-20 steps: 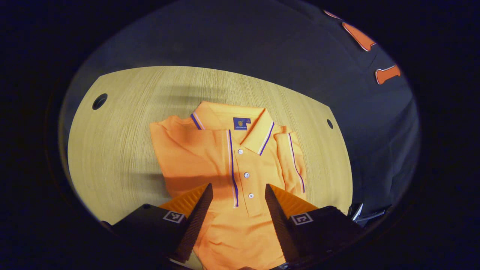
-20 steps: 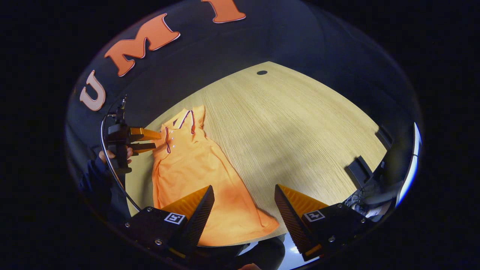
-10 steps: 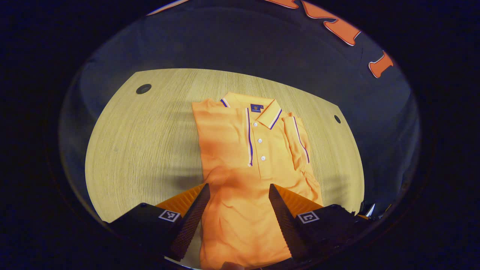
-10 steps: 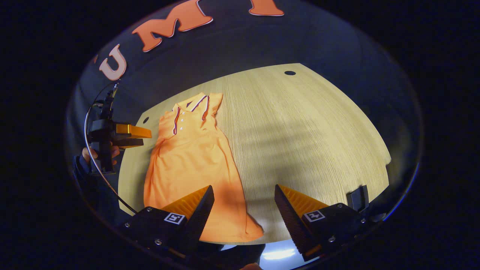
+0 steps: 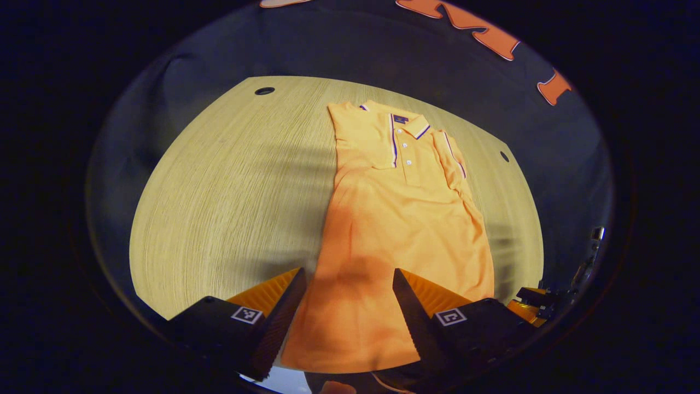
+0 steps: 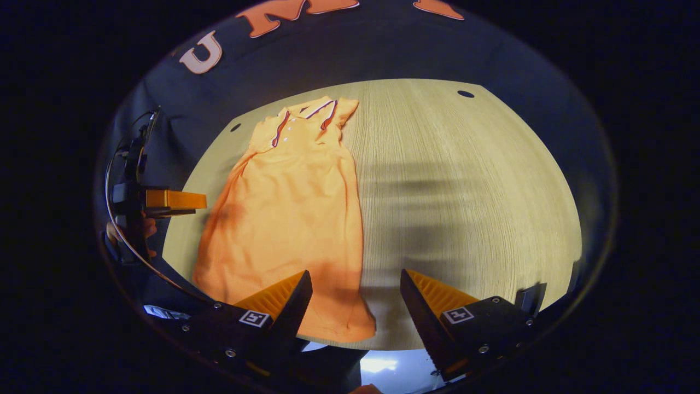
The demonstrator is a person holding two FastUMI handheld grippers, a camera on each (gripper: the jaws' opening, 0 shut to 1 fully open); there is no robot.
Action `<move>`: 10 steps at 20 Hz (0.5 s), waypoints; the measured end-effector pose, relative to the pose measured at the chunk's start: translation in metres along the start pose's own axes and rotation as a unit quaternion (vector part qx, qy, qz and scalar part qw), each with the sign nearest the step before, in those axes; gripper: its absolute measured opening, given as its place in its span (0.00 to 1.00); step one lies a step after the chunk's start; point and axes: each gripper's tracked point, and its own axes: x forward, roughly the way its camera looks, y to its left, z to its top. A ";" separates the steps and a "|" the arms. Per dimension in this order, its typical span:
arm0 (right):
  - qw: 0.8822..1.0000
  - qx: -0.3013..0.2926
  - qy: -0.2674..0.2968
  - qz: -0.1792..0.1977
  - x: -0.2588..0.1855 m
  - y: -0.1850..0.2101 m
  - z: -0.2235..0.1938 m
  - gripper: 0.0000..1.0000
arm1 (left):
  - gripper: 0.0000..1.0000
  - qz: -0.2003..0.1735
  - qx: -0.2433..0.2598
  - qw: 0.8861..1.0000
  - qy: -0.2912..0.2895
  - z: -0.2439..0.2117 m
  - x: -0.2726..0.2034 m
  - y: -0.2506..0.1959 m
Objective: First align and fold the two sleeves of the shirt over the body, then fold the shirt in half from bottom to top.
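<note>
An orange polo shirt (image 5: 404,219) lies flat on the wooden table (image 5: 229,191), collar at the far end, both sleeves folded in over the body. My left gripper (image 5: 346,298) hovers open above the shirt's lower hem, nothing between its fingers. In the right gripper view the same shirt (image 6: 290,208) stretches from the far collar to the near edge. My right gripper (image 6: 355,298) stands open over the hem's right corner (image 6: 355,328) and holds nothing. The left gripper (image 6: 175,201), held by a hand, shows at the left of that view beside the shirt.
The table has small round holes near its far corners (image 5: 264,91) (image 6: 465,93). Bare wood spreads to the left of the shirt in the left gripper view and to the right (image 6: 465,208) in the right gripper view. The table's near edge (image 6: 383,347) runs just under the grippers.
Both grippers have pulled back toward the near edge, from over the shirt's chest to its hem. The shirt lies still. Both stay open.
</note>
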 end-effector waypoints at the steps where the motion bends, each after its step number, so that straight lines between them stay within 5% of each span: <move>1: 1.000 -0.005 0.004 0.003 0.001 0.001 -0.004 0.99 | 0.99 0.009 0.003 1.000 0.005 -0.013 -0.003 0.004; 10: 0.998 -0.047 0.039 0.013 0.016 0.007 -0.044 0.99 | 0.98 0.047 0.085 0.995 0.012 -0.089 -0.017 0.028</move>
